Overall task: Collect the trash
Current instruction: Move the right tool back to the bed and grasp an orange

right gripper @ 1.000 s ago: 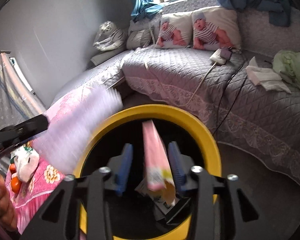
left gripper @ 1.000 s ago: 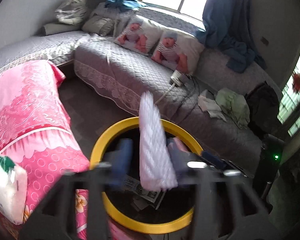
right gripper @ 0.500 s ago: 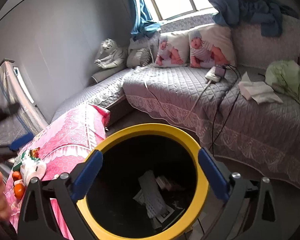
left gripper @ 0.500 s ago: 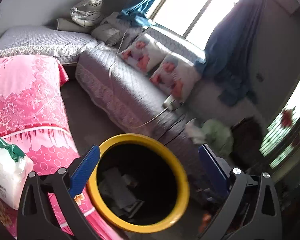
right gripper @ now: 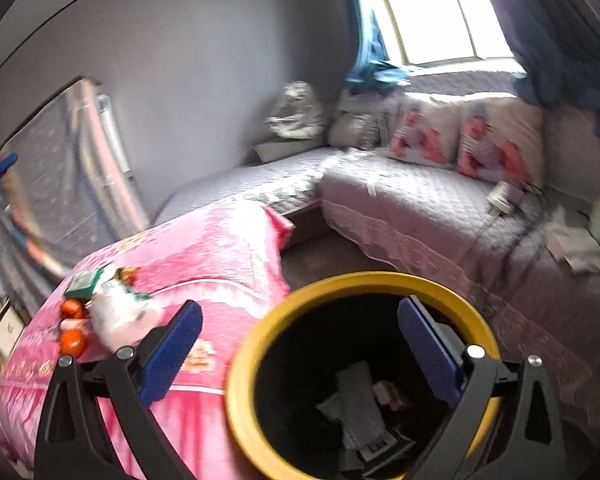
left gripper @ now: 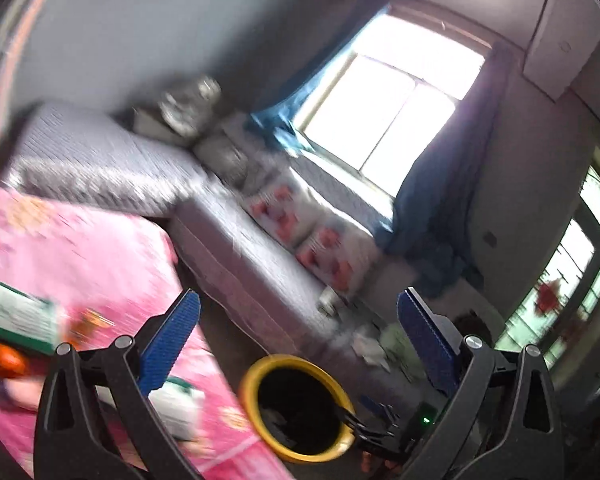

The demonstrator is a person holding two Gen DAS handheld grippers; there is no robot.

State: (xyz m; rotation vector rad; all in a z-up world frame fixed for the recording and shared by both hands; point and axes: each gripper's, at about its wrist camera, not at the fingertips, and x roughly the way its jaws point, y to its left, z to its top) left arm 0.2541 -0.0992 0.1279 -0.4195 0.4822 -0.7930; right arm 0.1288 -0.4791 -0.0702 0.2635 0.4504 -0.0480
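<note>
From my left tool [left gripper: 298, 330], spread wide with nothing between its pads, the yellow-rimmed bin [left gripper: 249, 380] sits low ahead, just beside the pink-covered counter [left gripper: 80, 256] to its left, so I should swing toward that counter for more trash without clipping the rim. From my right tool [right gripper: 300, 338], likewise spread and empty, the bin [right gripper: 236, 376] lies directly beneath with wrappers [right gripper: 358, 404] inside; open floor lies beyond it.

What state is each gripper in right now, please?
Left gripper: open, empty; its jaws have just been opening.
Right gripper: open, empty, above the yellow bin; jaws just opened too.
</note>
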